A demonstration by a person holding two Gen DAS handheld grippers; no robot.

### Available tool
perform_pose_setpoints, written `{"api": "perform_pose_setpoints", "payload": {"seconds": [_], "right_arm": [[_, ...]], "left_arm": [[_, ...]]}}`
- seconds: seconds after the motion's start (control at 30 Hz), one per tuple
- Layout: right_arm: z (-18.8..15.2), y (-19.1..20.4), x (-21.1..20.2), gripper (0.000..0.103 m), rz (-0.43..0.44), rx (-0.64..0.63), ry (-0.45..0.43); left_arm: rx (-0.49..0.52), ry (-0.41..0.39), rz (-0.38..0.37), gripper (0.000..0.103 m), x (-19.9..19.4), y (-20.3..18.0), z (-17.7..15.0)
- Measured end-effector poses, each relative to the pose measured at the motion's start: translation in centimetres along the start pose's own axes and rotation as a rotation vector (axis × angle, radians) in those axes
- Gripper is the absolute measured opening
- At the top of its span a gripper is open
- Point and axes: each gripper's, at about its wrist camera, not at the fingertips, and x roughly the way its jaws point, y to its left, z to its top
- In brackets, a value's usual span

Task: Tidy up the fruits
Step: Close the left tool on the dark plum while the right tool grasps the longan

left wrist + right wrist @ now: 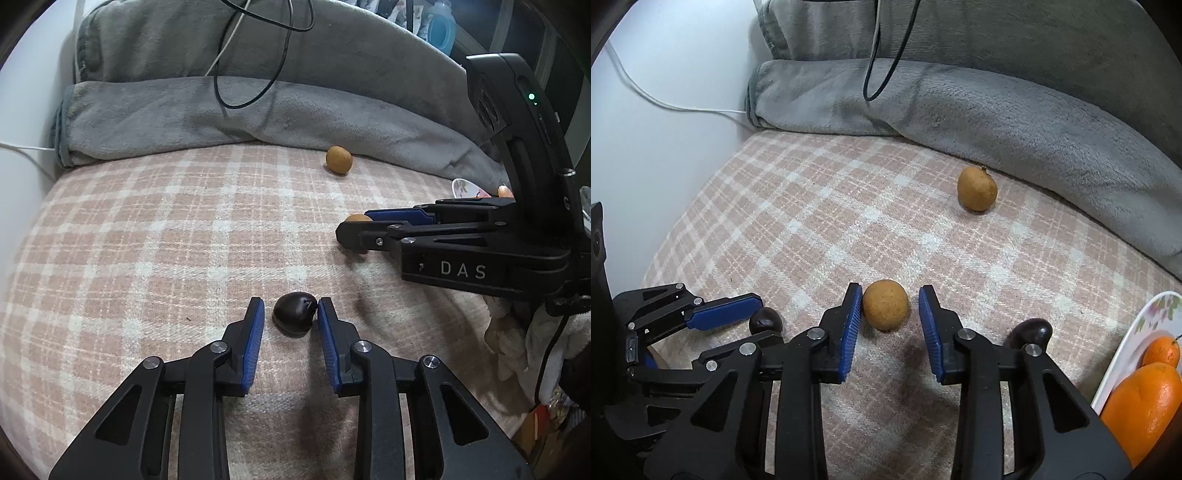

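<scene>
The left hand-held gripper (291, 314), black with blue ribbed pads, hangs low over a bed covered in a pink and cream plaid blanket (147, 240), its jaws partly spread around a small dark, glossy, bean-shaped fruit (294, 314) lying on the blanket; the right pad touches the fruit while a gap shows at the left pad, so nothing is pinched. To its right, the right hand-held gripper (890, 314) of the same make straddles a round tan, rough-skinned fruit (885, 304) on the blanket, the left pad against it and the right pad clear of it. A second dark fruit (1032, 330) sits just behind that gripper's right finger. Farther back, a second tan round fruit (977, 188) with a short stem rests near the folded grey fleece blanket (960, 110). At the far right, a white floral-rimmed plate (1145, 317) holds two oranges (1141, 402).
</scene>
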Motion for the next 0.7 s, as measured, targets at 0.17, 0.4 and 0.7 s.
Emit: {"api": "perform_pose_setpoints", "payload": {"seconds": [0.17,0.4,0.7], "right_arm": [[0.1,0.9,0.1,0.026,-0.018,-0.036,0.000],[-0.1,0.9,-0.1,0.026,-0.016,-0.033,-0.013],[-0.5,0.7,-1.4,0.026,-0.002,-0.023,-0.032]], "left_arm": [[0.014,0.000,0.012,0.022,0.4,-0.1,0.2],[0.006,-0.007,0.008,0.020,0.4,-0.1,0.3],[0.001,-0.024,0.010,0.020,-0.7,-0.5,0.2]]}}
